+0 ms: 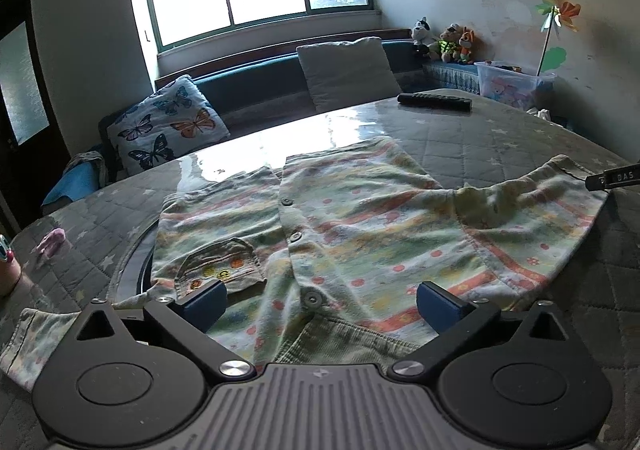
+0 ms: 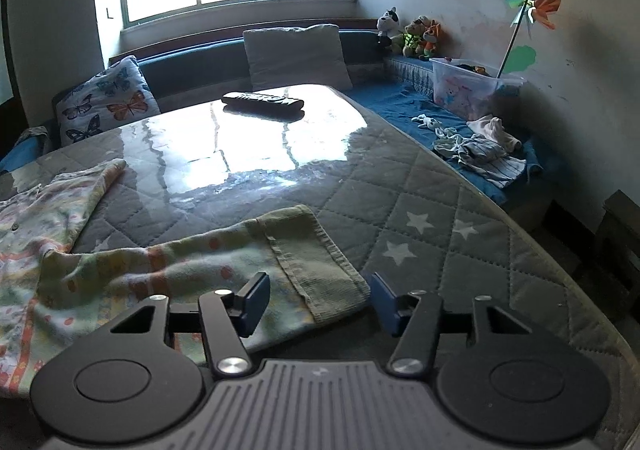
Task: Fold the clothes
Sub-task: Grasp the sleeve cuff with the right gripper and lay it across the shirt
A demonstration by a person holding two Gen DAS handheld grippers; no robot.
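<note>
Left gripper [image 1: 320,304] fingers wide apart, over collar end of pastel striped button-front child's shirt [image 1: 360,234]. Right gripper [image 2: 316,302] fingers apart, straddling the shirt's green sleeve cuff [image 2: 320,270]. Shirt lies flat on grey quilted star-print table [image 2: 440,210]; black remote [image 2: 262,102] far side.

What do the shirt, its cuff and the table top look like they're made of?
The shirt looks like soft woven cotton, matte and rumpled, printed with stripes and dots. Its cuff looks like ribbed olive corduroy, judging by the fine lines. The table top appears to be quilted star-print fabric under a clear glossy sheet, glass or plastic, since the window reflects in it.
</note>
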